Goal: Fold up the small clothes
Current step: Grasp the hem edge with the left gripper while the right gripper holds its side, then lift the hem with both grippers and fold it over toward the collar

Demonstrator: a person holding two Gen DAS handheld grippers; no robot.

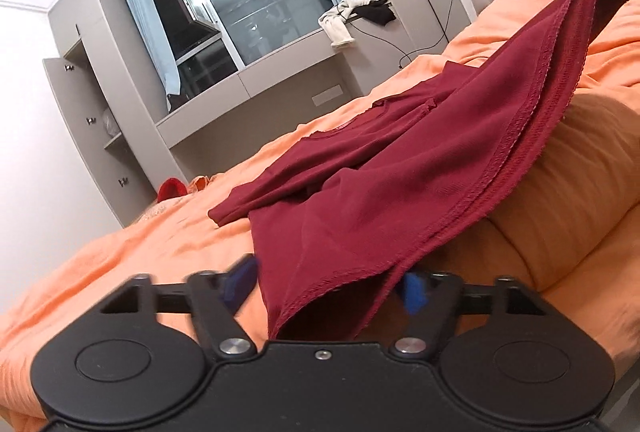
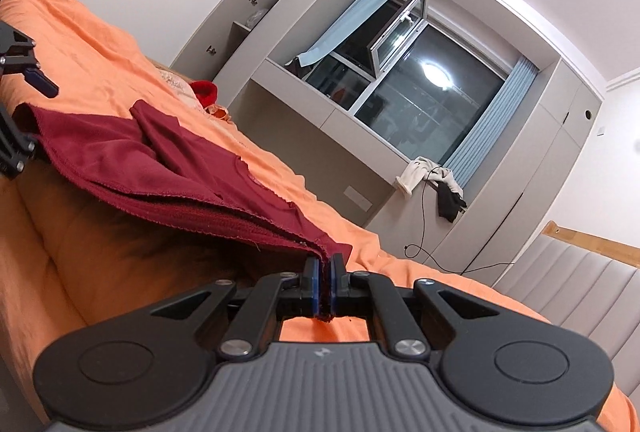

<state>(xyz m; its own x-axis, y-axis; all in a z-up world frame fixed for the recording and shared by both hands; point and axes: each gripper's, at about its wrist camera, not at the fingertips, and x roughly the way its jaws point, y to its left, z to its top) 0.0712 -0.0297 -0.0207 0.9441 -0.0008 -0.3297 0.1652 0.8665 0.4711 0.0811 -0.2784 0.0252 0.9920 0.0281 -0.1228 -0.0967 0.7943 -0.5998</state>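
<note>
Right gripper (image 2: 325,272) pinches one hem corner of the shirt (image 1: 400,168), lifting it off the bed (image 1: 120,252) for a fold. Left gripper (image 1: 328,288) stands half open around the other corner, pads apparently not yet pressing.

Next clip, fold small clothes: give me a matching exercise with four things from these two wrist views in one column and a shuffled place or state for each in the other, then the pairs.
Things
1. dark red knit garment
2. right gripper
3. left gripper
4. white and black clothes

States or places
A. heaped on the grey window ledge
B. jaws apart, a hem corner between them
C. stretched over the orange quilt
D. jaws clamped on a hem corner

Pairs: 1-C, 2-D, 3-B, 4-A
</note>
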